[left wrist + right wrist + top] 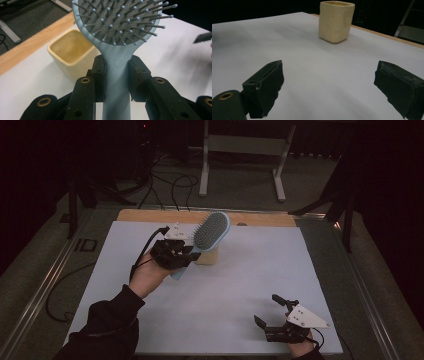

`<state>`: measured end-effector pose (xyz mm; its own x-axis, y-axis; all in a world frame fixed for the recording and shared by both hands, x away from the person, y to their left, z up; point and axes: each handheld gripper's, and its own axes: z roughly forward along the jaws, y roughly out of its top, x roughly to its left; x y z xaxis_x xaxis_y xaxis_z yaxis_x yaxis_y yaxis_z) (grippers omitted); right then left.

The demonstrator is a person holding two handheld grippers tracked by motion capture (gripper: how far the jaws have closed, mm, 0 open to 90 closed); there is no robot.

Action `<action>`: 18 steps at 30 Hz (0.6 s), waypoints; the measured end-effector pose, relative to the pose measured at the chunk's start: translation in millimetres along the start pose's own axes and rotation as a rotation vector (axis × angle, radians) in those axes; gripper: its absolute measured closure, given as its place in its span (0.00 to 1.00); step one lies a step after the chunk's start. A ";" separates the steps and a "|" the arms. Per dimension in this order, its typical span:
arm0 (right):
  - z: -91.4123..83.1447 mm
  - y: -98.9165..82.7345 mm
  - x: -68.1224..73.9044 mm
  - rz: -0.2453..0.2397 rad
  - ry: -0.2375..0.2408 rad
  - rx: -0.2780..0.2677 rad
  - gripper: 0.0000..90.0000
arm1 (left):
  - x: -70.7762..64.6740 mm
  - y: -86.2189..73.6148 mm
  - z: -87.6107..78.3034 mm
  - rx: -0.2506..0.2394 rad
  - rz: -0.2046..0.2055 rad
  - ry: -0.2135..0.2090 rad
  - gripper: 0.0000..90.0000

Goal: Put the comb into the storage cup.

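Note:
A light blue hairbrush with a grey bristle pad is held up above the table, its head over a cream square cup. My left gripper is shut on the brush's handle, both pads pressing its sides just below the head. In the left gripper view the cup stands open-topped and empty, left of and below the brush. My right gripper rests open near the table's front right, nothing between its jaws; ahead of it the cup stands upright.
A white sheet covers the table, with a wooden strip along its far edge. Cables and a white frame lie on the floor beyond. A person's dark sleeve comes in at the bottom left.

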<state>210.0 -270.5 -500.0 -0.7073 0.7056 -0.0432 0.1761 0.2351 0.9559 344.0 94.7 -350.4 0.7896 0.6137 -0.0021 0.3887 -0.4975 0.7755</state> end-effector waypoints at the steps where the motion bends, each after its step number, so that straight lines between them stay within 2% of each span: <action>1: -0.2 0.0 0.0 0.000 0.000 0.000 0.09 | 0.5 1.8 0.9 -0.007 -0.002 0.001 0.78; 9: -0.1 -0.2 -0.3 0.001 0.002 0.001 0.10 | 6.0 13.3 5.1 -0.045 -0.018 0.018 0.78; 11: -0.2 -0.1 -0.2 0.002 0.002 0.000 0.10 | 8.0 16.3 6.8 -0.051 -0.024 0.008 0.78; 13: -0.2 -0.2 -0.3 0.002 0.002 -0.001 0.10 | 9.9 19.3 8.9 -0.054 -0.026 0.023 0.78; 18: -0.6 -0.1 -0.5 0.003 0.002 -0.005 0.09 | 14.5 25.4 13.6 -0.083 -0.047 0.001 0.78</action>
<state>209.9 -271.3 -499.9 -0.7081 0.7050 -0.0395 0.1753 0.2298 0.9573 371.7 82.6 -339.3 0.7707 0.6359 -0.0394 0.3848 -0.4153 0.8243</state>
